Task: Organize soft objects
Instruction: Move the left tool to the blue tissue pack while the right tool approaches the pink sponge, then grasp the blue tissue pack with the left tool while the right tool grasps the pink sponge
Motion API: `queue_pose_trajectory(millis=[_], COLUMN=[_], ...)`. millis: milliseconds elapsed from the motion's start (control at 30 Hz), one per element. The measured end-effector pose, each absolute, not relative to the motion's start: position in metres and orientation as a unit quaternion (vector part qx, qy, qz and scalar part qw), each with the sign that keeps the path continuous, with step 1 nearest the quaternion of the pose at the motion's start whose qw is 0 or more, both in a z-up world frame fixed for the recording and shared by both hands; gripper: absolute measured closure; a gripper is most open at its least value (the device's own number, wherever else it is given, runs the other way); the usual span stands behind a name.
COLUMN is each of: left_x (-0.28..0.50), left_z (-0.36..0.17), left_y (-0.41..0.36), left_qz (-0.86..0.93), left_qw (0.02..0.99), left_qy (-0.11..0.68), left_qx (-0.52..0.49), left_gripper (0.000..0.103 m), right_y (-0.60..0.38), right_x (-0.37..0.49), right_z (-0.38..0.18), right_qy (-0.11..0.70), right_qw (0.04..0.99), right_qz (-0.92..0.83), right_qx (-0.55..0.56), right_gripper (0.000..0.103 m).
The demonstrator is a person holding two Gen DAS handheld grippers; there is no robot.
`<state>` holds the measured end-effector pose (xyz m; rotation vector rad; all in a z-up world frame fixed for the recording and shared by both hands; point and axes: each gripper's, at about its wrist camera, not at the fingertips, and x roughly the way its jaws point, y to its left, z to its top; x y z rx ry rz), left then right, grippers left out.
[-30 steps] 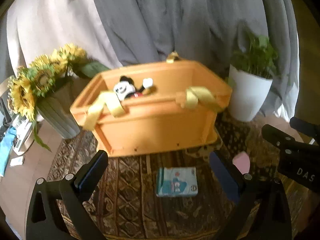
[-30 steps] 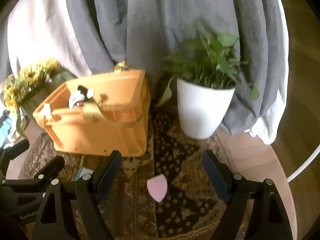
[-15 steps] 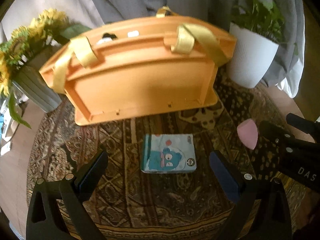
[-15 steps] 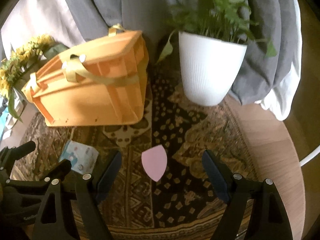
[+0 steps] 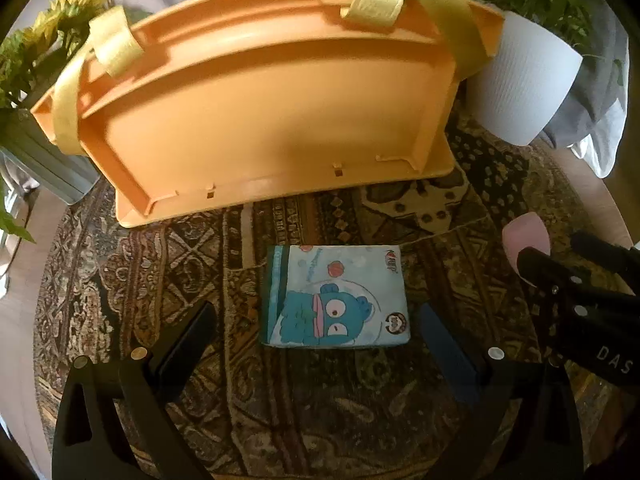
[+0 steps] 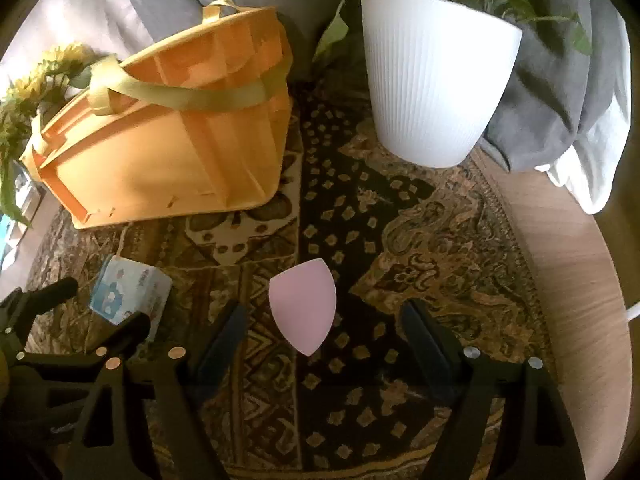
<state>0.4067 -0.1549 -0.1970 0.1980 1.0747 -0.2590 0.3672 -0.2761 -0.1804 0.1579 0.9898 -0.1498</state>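
Observation:
A light blue tissue pack with a blue cartoon face (image 5: 336, 297) lies flat on the patterned rug, between the fingers of my open left gripper (image 5: 316, 320), just ahead of the fingertips. It also shows in the right wrist view (image 6: 128, 292). A pink teardrop sponge (image 6: 303, 304) lies on the rug between the fingers of my open right gripper (image 6: 322, 320); its edge shows in the left wrist view (image 5: 524, 236). An orange basket with yellow straps (image 5: 272, 116) stands behind both, also seen in the right wrist view (image 6: 168, 148). Its inside is hidden.
A white ribbed pot with a green plant (image 6: 432, 88) stands at the back right on the rug (image 6: 400, 240). Sunflowers in a grey vase (image 5: 24, 80) stand left of the basket. Grey curtains hang behind. Bare wooden floor (image 6: 576, 280) lies to the right.
Both grippers have dropped lower and moved forward toward the rug. The tissue pack now lies between the left fingers and the pink sponge between the right ones. The basket's contents went out of sight.

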Motion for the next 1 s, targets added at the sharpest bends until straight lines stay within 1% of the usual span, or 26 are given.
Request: queue_pose_trajectory(millis=[100, 233, 267, 433, 500, 533, 567, 600, 667, 1000], left_x=[0.410, 0.415, 0.416, 0.416, 0.415, 0.415, 0.414, 0.414, 0.412, 0.394], left_z=[-0.202, -0.209, -0.210, -0.213, -0.213, -0.213, -0.213, -0.213, -0.213, -0.196], left_y=[-0.157, -0.163, -0.164, -0.166, -0.165, -0.164, -0.164, -0.164, -0.162, -0.144], left_qz=[-0.123, -0.121, -0.120, -0.125, -0.133, -0.136, -0.138, -0.136, -0.136, -0.137], left_qw=[0.846, 0.843, 0.843, 0.842, 0.841, 0.840, 0.841, 0.842, 0.843, 0.858], left_qy=[0.512, 0.517, 0.518, 0.519, 0.520, 0.520, 0.519, 0.518, 0.516, 0.490], left_qx=[0.091, 0.083, 0.083, 0.079, 0.073, 0.070, 0.068, 0.069, 0.067, 0.063], left_gripper=[0.000, 0.002, 0.006, 0.017, 0.026, 0.029, 0.030, 0.030, 0.031, 0.031], right_y=[-0.277, -0.277, -0.277, -0.281, -0.280, -0.280, -0.279, -0.278, -0.276, -0.271], right_x=[0.370, 0.375, 0.376, 0.381, 0.382, 0.384, 0.384, 0.384, 0.385, 0.376], right_z=[-0.184, -0.188, -0.189, -0.194, -0.196, -0.197, -0.198, -0.197, -0.197, -0.189], right_qy=[0.475, 0.478, 0.479, 0.483, 0.484, 0.485, 0.485, 0.484, 0.482, 0.471], right_qw=[0.873, 0.872, 0.871, 0.868, 0.868, 0.868, 0.868, 0.869, 0.871, 0.876], right_qz=[-0.073, -0.074, -0.074, -0.074, -0.069, -0.065, -0.061, -0.057, -0.052, -0.049], right_qx=[0.078, 0.080, 0.079, 0.086, 0.087, 0.088, 0.088, 0.089, 0.083, 0.087], right_gripper=[0.023, 0.031, 0.034, 0.040, 0.045, 0.050, 0.054, 0.056, 0.064, 0.066])
